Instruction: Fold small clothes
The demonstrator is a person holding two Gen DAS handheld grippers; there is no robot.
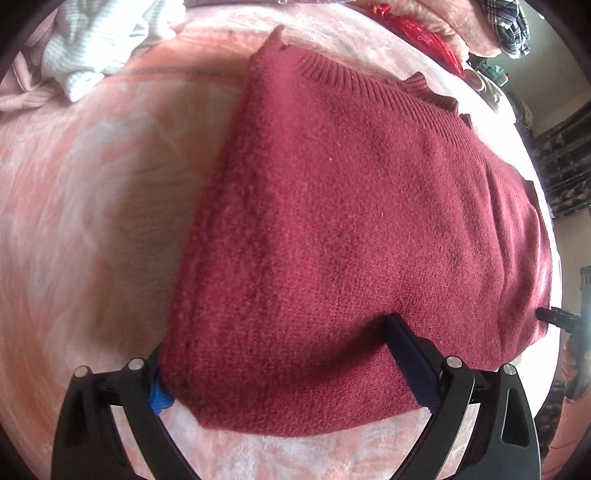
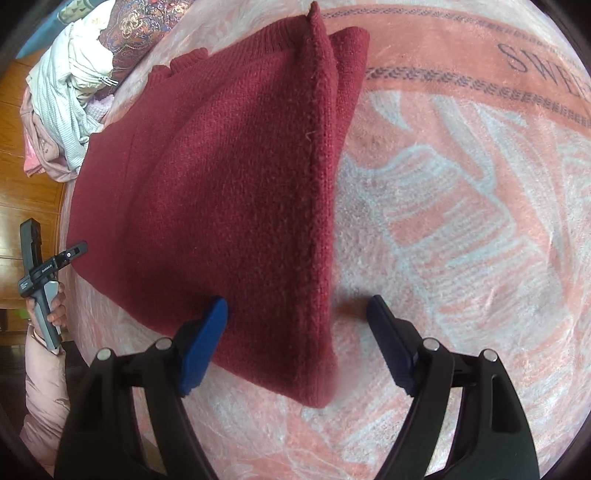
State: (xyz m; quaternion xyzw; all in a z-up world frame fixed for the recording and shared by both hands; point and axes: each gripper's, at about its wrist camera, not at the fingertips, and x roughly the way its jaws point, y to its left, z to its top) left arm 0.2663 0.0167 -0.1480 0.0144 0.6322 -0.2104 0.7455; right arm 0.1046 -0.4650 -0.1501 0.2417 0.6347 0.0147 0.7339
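Observation:
A dark red knitted sweater (image 1: 332, 229) lies folded on a pink patterned blanket (image 1: 92, 221). My left gripper (image 1: 280, 362) is open at the sweater's near edge: its right finger (image 1: 410, 362) rests on the cloth, and its left finger is mostly hidden under the edge, only a blue tip showing. In the right wrist view the sweater (image 2: 221, 184) shows a thick folded edge running up the middle. My right gripper (image 2: 295, 332) is open and straddles that edge near the sweater's near corner, its blue left finger (image 2: 203, 347) over the cloth, its right one over the blanket (image 2: 461, 221).
A heap of white and pink clothes (image 1: 92, 48) lies at the back left, also showing in the right wrist view (image 2: 66, 96). Red and plaid cloth (image 1: 443, 33) is piled at the back right. The left gripper (image 2: 44, 273) shows at the bed's edge, over a wooden floor.

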